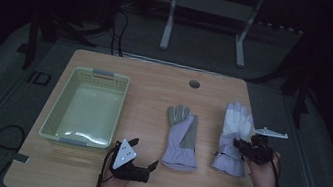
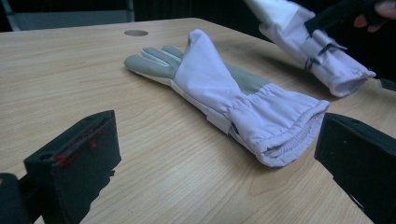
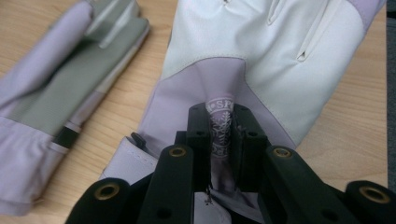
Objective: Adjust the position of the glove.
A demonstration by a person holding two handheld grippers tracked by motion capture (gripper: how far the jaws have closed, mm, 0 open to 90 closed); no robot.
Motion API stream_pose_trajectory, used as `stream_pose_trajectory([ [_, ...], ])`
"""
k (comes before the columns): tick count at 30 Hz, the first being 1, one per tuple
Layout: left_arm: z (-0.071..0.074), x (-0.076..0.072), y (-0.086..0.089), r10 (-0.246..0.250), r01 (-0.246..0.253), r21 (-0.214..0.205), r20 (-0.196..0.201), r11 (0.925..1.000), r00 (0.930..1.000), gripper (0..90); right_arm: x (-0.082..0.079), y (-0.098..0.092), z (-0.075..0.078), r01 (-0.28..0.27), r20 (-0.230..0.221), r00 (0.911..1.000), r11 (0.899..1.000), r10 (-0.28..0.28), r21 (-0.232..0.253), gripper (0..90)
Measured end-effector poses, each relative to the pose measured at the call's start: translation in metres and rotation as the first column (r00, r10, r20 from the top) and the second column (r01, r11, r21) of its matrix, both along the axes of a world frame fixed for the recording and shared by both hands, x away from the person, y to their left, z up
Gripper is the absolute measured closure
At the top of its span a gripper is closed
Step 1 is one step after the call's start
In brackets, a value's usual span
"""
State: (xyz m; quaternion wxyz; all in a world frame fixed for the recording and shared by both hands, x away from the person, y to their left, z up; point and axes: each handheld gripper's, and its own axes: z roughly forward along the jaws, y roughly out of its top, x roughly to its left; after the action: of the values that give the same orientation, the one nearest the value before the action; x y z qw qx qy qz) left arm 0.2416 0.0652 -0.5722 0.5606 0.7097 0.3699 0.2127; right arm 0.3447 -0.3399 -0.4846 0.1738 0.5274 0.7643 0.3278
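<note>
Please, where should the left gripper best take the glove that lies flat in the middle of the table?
Probably at the gathered cuff of the middle glove. It faces the open left gripper, stands thicker than the flat fingers, and gives a fold to pinch, coming low from the table's near edge.

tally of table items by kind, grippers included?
Gloves: 2, the middle glove and the right glove
Basket: 1
Grippers: 2, the left gripper open, the right gripper shut on the right glove
Total: 5

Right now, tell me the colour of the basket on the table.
The basket is pale green with grey handles, clearest in the high view.
</note>
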Motion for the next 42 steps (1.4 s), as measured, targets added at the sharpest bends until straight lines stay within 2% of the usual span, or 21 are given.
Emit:
stream_pose_trajectory([
  [5, 0.000, 0.000, 0.000, 0.000, 0.000, -0.001, 0.000, 1.0000, 1.0000, 0.3, -0.005, 0.004, 0.016, 0.035, 0.028, 0.9990, 0.999, -0.036, 0.040, 79.3],
  [11, 0.000, 0.000, 0.000, -0.001, 0.001, -0.001, 0.001, 1.0000, 1.0000, 0.3, -0.013, 0.014, 0.035, 0.055, 0.074, 0.9955, 0.997, -0.060, 0.061, 79.2],
  [14, 0.000, 0.000, 0.000, -0.001, 0.001, 0.000, 0.001, 1.0000, 1.0000, 0.3, -0.016, 0.024, 0.043, 0.046, 0.087, 0.9949, 0.997, -0.051, 0.054, 79.1],
  [20, 0.000, 0.000, 0.000, -0.002, 0.002, 0.003, 0.006, 1.0000, 1.0000, 0.3, -0.019, 0.049, 0.054, 0.003, 0.086, 0.9963, 0.999, -0.008, 0.051, 79.1],
  [25, 0.000, -0.001, -0.001, -0.002, 0.002, 0.005, 0.008, 1.0000, 1.0000, 0.3, -0.018, 0.070, 0.055, -0.019, 0.071, 0.9974, 0.996, 0.013, 0.084, 79.1],
  [28, 0.000, -0.001, -0.001, -0.004, 0.004, 0.004, 0.010, 1.0000, 0.9999, 0.3, -0.018, 0.086, 0.053, -0.040, 0.063, 0.9974, 0.995, 0.034, 0.086, 79.1],
  [34, 0.000, 0.000, 0.002, -0.011, 0.010, -0.025, -0.004, 0.9996, 0.9999, 0.2, -0.021, 0.116, 0.051, -0.075, 0.047, 0.9964, 0.992, 0.070, 0.106, 79.1],
  [39, 0.000, -0.001, 0.000, -0.007, 0.007, -0.004, 0.007, 1.0000, 1.0000, 0.3, -0.024, 0.136, 0.050, -0.107, 0.045, 0.9937, 0.989, 0.103, 0.098, 79.1],
  [42, 0.000, -0.001, 0.000, -0.007, 0.007, -0.006, 0.006, 1.0000, 1.0000, 0.3, -0.023, 0.146, 0.046, -0.113, 0.033, 0.9933, 0.990, 0.111, 0.084, 79.1],
])
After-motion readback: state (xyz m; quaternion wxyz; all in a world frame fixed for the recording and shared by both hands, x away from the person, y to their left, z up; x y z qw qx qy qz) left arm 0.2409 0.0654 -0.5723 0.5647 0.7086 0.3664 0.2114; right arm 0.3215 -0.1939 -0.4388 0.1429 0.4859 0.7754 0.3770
